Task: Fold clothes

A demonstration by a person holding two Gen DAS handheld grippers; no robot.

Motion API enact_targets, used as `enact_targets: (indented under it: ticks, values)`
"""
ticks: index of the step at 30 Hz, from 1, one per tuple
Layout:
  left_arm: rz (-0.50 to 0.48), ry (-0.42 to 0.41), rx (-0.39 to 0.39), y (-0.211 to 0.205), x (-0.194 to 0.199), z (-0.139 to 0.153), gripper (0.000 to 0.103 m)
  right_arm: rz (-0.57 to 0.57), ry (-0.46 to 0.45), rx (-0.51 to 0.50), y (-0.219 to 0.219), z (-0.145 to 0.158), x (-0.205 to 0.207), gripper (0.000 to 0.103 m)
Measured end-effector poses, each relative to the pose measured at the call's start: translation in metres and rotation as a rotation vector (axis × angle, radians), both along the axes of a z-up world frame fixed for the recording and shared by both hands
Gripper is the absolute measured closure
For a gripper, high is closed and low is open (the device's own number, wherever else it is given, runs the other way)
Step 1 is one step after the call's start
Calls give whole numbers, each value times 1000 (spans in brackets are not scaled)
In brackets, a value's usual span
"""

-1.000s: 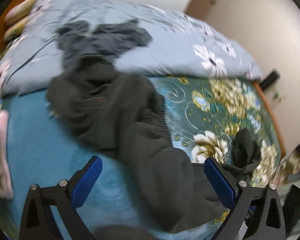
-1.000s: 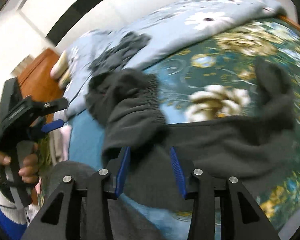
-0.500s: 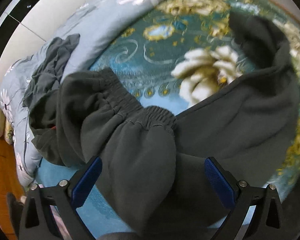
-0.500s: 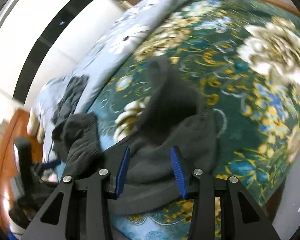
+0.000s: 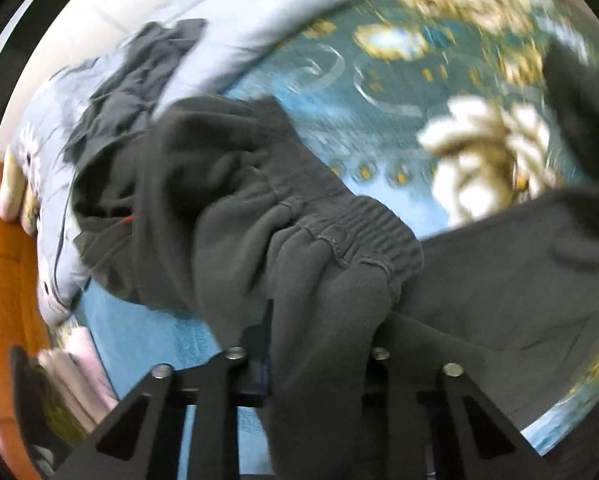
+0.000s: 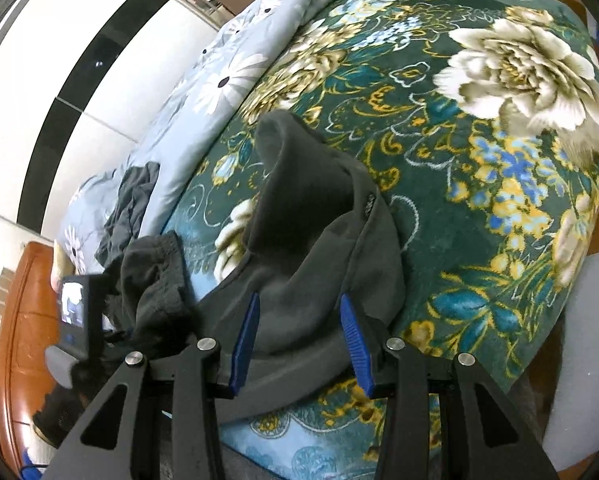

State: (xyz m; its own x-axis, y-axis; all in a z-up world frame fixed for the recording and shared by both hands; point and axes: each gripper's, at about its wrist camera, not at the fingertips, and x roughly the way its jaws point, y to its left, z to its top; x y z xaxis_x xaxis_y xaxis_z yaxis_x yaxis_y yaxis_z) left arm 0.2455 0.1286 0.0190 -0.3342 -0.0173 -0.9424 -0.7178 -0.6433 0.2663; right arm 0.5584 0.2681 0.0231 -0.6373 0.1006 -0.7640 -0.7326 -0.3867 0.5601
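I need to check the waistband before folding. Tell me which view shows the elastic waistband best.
The left wrist view: the elastic waistband fills its centre, gathers and stitching visible despite some blur. The right wrist view shows only a small crumpled piece at far left.

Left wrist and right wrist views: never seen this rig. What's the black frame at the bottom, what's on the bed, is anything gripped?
There is no robot here. A person holds a two-finger gripper in each hand, and each carries a fisheye camera looking forward along its fingers, so the black frame at the bottom of each picture is that gripper's own body.

The left wrist view shows the left gripper closed on the dark grey sweatpants, with fabric bunched between its fingers near the elastic waistband. That view is blurred.

The right wrist view shows the right gripper open, its blue pads on either side of another part of the same sweatpants without pinching it.

The sweatpants lie on a floral teal blanket. Further back is a pale blue quilt with another dark garment on it.
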Motion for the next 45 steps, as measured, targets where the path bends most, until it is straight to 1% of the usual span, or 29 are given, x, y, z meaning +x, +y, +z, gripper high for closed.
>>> enact_targets:
  ticks: [3, 5, 6, 7, 10, 14, 17, 19, 22, 26, 29, 30, 31, 32, 35, 36, 37, 38, 40, 41, 43, 45]
  values:
    - [96, -18, 160, -28, -20, 43, 86, 1, -7, -5, -2, -4, 3, 60]
    - [183, -7, 288, -59, -36, 81, 87, 2, -12, -9, -4, -7, 6, 60]
    - [236, -17, 358, -80, -45, 96, 87, 2, -15, -11, -5, -9, 7, 60]
    - [287, -30, 411, -102, -53, 105, 87, 2, -17, -13, -6, -10, 8, 60]
    - [402, -57, 482, -156, -66, 110, 87, -17, -11, -35, -4, -19, 16, 60]
    - [552, -74, 500, -220, -69, 92, 89, -70, 30, -87, 2, -35, 27, 60]
    - [606, -88, 508, -245, -68, 81, 90, -91, 70, -129, 10, -45, 26, 58]
    - [623, -71, 499, -253, -68, 78, 90, -91, 95, -155, 16, -51, 20, 58]
    - [650, -55, 527, -261, -70, 76, 91, -91, 129, -185, 24, -59, 3, 58]
    - [678, -16, 534, -273, -73, 76, 91, -107, 182, -234, 32, -68, -17, 58]
    - [725, -24, 541, -289, -75, 66, 91, -119, 222, -272, 38, -75, -33, 58]
    - [742, -34, 536, -296, -76, 59, 91, -123, 235, -284, 40, -77, -38, 56]
    - [754, -42, 527, -302, -76, 52, 91, -127, 248, -297, 42, -79, -43, 47]
    - [763, -48, 522, -306, -75, 46, 91, -131, 261, -309, 44, -81, -49, 44]
    - [796, -71, 520, -319, -71, 31, 91, -115, 231, -325, 43, -86, -66, 43]
    - [804, -78, 519, -321, -71, 28, 91, -107, 221, -317, 42, -85, -71, 44]
    - [813, -85, 517, -323, -70, 25, 91, -97, 214, -303, 42, -81, -76, 58]
    - [815, -87, 514, -323, -70, 24, 91, -86, 210, -286, 42, -75, -81, 69]
    - [800, -72, 523, -314, -74, 34, 93, -65, 202, -252, 43, -63, -91, 95]
    - [790, -64, 530, -310, -76, 40, 94, -57, 204, -226, 46, -52, -96, 98]
    - [757, -46, 576, -296, -84, 62, 95, -44, 216, -164, 57, -24, -104, 100]
    - [703, 7, 649, -282, -88, 98, 95, -32, 246, -95, 71, 15, -109, 100]
